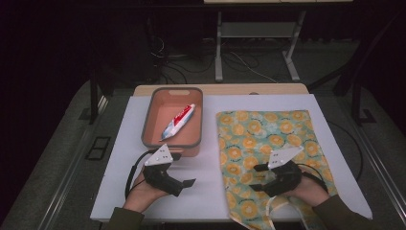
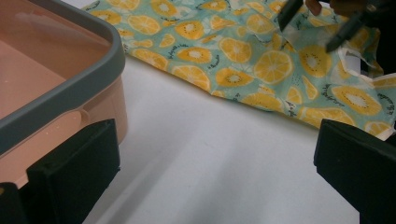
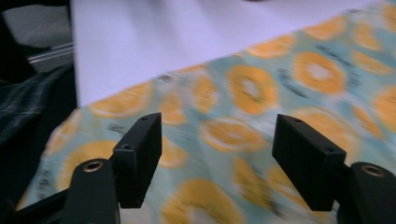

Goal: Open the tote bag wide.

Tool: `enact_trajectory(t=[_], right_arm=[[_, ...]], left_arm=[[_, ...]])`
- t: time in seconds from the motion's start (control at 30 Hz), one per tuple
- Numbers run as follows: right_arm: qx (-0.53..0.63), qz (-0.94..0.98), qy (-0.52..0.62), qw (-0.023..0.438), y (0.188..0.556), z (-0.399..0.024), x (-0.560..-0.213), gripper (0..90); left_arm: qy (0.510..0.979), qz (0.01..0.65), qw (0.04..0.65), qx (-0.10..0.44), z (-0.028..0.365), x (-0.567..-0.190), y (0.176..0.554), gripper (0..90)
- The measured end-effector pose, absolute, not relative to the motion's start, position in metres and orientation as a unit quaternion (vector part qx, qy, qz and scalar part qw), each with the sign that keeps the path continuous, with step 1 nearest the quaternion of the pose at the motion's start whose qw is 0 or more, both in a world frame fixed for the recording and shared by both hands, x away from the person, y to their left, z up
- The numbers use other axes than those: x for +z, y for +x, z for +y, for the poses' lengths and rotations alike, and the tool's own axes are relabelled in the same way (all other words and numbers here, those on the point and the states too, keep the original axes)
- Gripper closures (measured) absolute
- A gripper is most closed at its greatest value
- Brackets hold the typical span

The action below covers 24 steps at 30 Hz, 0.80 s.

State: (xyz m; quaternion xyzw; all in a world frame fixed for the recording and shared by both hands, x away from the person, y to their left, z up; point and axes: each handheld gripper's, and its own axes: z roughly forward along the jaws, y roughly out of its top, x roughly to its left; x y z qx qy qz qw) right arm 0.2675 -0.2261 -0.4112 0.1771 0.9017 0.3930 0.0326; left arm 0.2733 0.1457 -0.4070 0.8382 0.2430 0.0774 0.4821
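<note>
Right gripper point(image 1: 257, 177): jaws spread, nothing pinched, held above the lemon-print cloth point(image 1: 268, 139), which lies flat directly beneath and ahead of it on the white table point(image 1: 210, 167). Cloth judged light, soft and limp; it is best pinched at a hem or corner near the jaws, since a mid-panel grab would bunch. Left gripper point(image 1: 184, 184): jaws spread, empty, just beside the pink bin point(image 1: 191, 143), toothpaste tube point(image 1: 178, 121) inside.
</note>
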Motion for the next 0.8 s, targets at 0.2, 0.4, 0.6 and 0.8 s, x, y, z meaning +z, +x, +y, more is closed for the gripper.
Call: enact_trajectory(t=[0.2,0.4,0.6,0.8], right_arm=[[0.378,0.916,0.135,0.009,0.251,-0.194,-0.423,26.2],[0.366,0.924,0.114,-0.009,0.242,-0.175,-0.435,22.3],[0.347,0.933,0.098,-0.007,0.236,-0.164,-0.445,23.0],[0.352,0.933,0.078,0.024,0.231,-0.164,-0.445,74.4]], left_arm=[[0.839,0.242,0.481,0.077,0.146,-0.407,0.273,0.0],[0.840,0.241,0.480,0.077,0.145,-0.407,0.273,0.0],[0.842,0.239,0.478,0.076,0.145,-0.408,0.273,0.0],[0.843,0.238,0.476,0.076,0.144,-0.408,0.273,0.0]])
